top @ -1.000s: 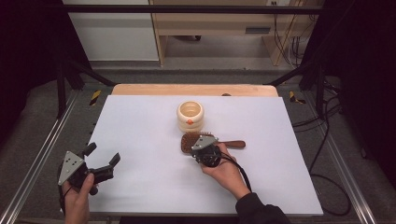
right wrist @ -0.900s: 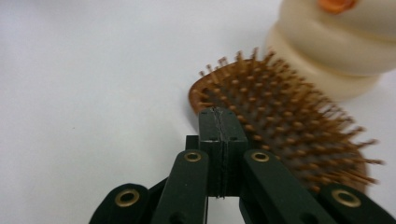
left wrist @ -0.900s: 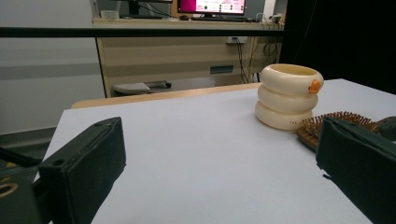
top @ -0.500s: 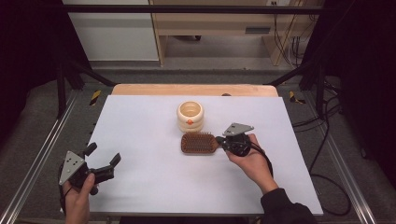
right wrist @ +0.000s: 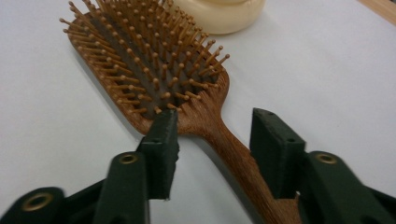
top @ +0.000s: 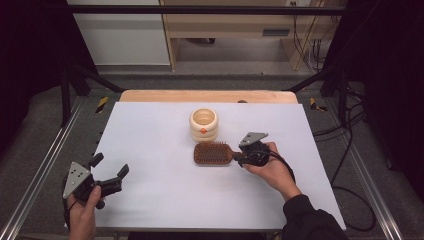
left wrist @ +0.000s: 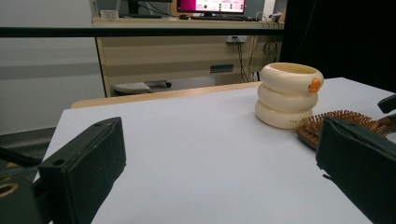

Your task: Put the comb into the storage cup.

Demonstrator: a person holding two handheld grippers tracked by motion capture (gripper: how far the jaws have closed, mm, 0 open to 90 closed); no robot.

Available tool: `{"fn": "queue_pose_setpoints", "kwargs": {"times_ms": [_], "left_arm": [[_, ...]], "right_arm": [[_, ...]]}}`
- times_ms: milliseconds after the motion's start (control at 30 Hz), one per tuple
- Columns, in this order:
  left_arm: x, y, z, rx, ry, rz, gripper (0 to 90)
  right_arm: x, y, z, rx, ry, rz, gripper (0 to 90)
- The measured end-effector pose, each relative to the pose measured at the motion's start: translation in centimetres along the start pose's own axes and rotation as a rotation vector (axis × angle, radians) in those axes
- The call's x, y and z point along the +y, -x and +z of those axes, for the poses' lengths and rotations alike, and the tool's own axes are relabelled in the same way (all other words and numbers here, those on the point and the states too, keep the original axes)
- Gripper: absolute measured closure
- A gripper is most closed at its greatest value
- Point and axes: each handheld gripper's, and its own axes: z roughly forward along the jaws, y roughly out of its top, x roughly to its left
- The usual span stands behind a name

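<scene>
Now the right gripper point(right wrist: 212, 144) sits w/ jaws parted, straddling the hairbrush point(right wrist: 154, 74) handle, bristles just ahead. Best bet imo: center on the neck, close evenly. Left gripper point(top: 107, 172) hangs spread wide, nothing inside.

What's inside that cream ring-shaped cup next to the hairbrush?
Seen from above, the cream stacked-ring cup shows a pale bare inner wall with nothing sticking out. Its bottom is hidden by the rim. The wooden paddle hairbrush lies bristles up on the white table beside it.

No readable text or labels.
</scene>
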Motion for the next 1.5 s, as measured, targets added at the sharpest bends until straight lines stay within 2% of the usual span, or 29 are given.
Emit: {"fn": "queue_pose_setpoints", "kwargs": {"times_ms": [233,333,500,733,1100,1500], "left_arm": [[0.0,0.0,0.0,-0.001,-0.002,0.001,1.7],[0.0,0.0,0.1,-0.002,-0.003,0.002,1.7],[-0.1,0.1,0.1,-0.003,-0.005,0.002,1.7],[-0.1,0.0,0.2,-0.009,-0.009,0.000,1.8],[-0.1,0.1,0.2,-0.013,-0.013,0.003,1.9],[-0.1,0.1,0.3,-0.015,-0.016,0.004,2.1]], "right_arm": [[-0.2,0.7,0.9,0.028,-0.028,0.013,33.6],[-0.4,1.1,1.3,0.070,-0.032,0.018,28.2],[-0.6,1.1,2.1,0.090,-0.051,-0.009,33.9],[-0.6,1.1,2.4,0.120,-0.034,-0.035,42.1],[-0.9,0.9,2.4,0.137,-0.026,-0.074,46.3],[-0.9,0.7,2.3,0.152,-0.031,-0.082,46.0]]}}
